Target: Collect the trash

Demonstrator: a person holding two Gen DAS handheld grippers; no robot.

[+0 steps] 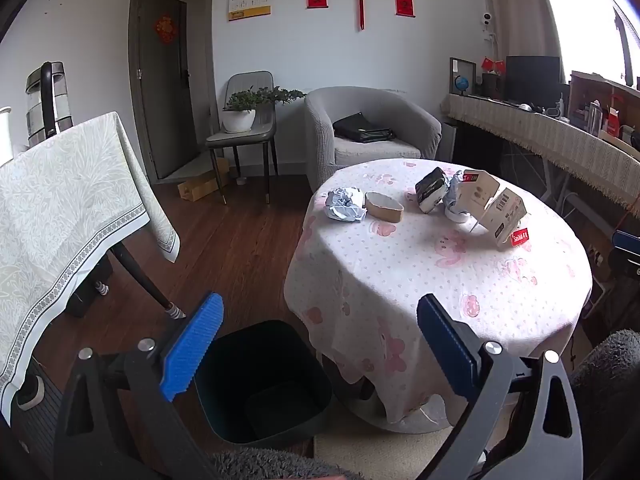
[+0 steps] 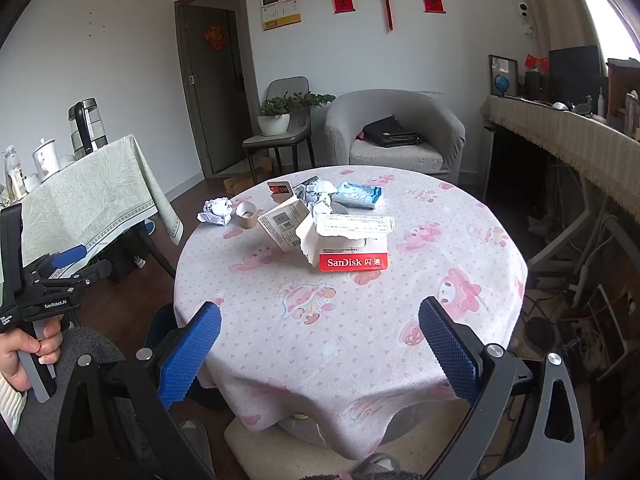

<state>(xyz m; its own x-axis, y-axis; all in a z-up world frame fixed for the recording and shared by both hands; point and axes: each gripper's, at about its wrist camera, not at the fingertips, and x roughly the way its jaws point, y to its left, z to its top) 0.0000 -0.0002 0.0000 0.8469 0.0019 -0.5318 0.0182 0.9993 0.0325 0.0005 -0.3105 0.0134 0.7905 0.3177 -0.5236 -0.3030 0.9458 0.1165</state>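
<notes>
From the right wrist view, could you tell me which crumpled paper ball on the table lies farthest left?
The small crumpled paper ball beside the tape roll; the other crumpled paper sits among the torn boxes, further right.

Beyond the jaws on desk [image 2: 400, 320]: two crumpled paper balls [image 2: 216, 211], one tape roll [image 2: 246, 215], two torn boxes [image 2: 352, 240], one wipes pack [image 2: 358, 196]. One bin [image 1: 264, 376] between left jaws.

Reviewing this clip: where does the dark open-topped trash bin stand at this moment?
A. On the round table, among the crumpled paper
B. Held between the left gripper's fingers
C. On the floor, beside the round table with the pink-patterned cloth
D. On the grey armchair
C: in the left wrist view the dark open-topped trash bin stands on the wooden floor beside the round table with the pink-patterned cloth, and it looks empty.
</notes>
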